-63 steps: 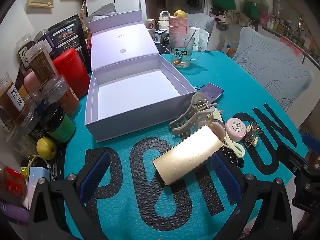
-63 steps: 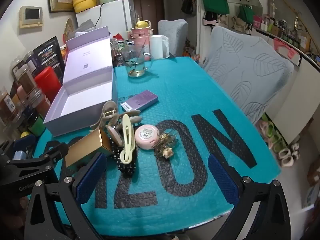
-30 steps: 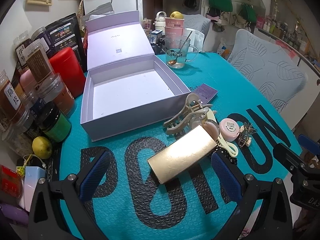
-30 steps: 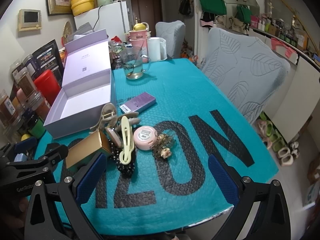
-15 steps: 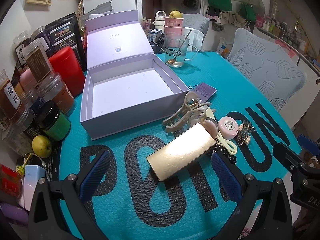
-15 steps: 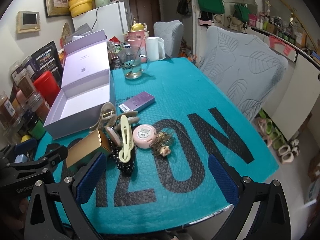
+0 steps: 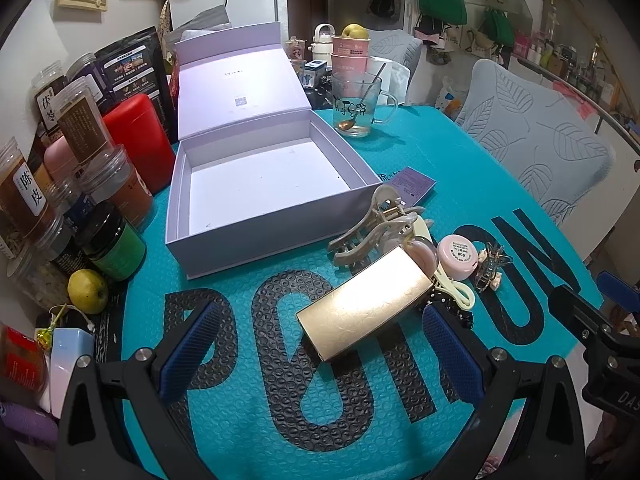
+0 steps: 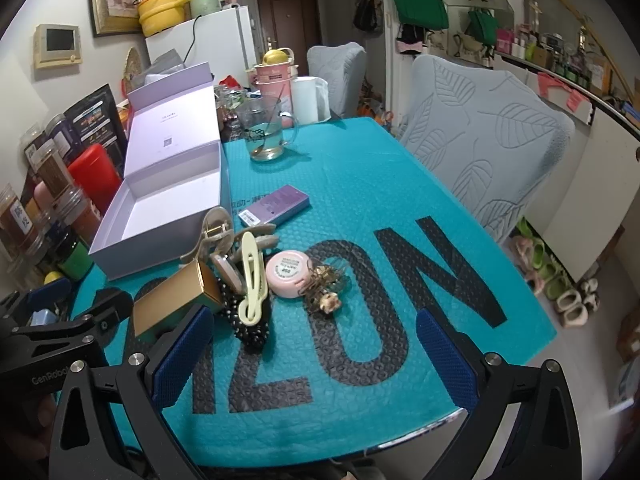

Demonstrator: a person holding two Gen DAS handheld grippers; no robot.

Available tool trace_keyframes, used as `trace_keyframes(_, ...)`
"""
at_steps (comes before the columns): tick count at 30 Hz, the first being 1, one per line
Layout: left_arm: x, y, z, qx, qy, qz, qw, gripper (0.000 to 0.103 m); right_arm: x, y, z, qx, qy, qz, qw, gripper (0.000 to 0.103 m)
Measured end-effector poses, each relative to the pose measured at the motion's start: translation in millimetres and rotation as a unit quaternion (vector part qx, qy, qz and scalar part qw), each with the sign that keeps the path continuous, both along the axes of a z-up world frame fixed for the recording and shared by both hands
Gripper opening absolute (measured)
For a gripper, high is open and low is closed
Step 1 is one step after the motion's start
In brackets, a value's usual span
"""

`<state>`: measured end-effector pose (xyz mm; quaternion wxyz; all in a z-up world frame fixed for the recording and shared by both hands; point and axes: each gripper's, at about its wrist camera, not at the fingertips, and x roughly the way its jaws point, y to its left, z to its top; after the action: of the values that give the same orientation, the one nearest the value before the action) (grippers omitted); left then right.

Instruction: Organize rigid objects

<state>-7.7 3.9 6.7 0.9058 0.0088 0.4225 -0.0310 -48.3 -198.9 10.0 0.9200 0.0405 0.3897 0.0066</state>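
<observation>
Left gripper point(image 7: 320, 354) is spread wide with nothing in it, and the gold box point(image 7: 366, 302) sits right between its blue pads point(image 7: 188, 346), just ahead. That makes it the nearer hand, I'd say. The box's long axis runs diagonally, the far end pointing away from the white box point(image 7: 256, 224). It's smooth, shiny and flat-sided. Right gripper point(image 8: 314, 354) is also wide apart and empty. The beige claw clip point(image 7: 370, 226), pink round tin point(image 7: 456, 254) and yellow clip point(image 8: 252, 274) pile up beside the gold box, all hard plastic.

Gold box point(image 7: 366, 309): flat, at 6 o'clock of the pile.
Beige claw clip point(image 7: 374, 231): at 12.
Pink round case point(image 7: 457, 255): at 3.
Lavender box point(image 7: 256, 192): open, empty, at 10.
</observation>
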Motion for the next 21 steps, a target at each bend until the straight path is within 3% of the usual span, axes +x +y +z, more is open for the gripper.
trace_keyframes(21, 7, -6, -9, 0.002, 0.01, -0.008, 0.9999, 0.103, 11, -5, -11, 0.014, 0.013, 0.009, 1.0, 0.103)
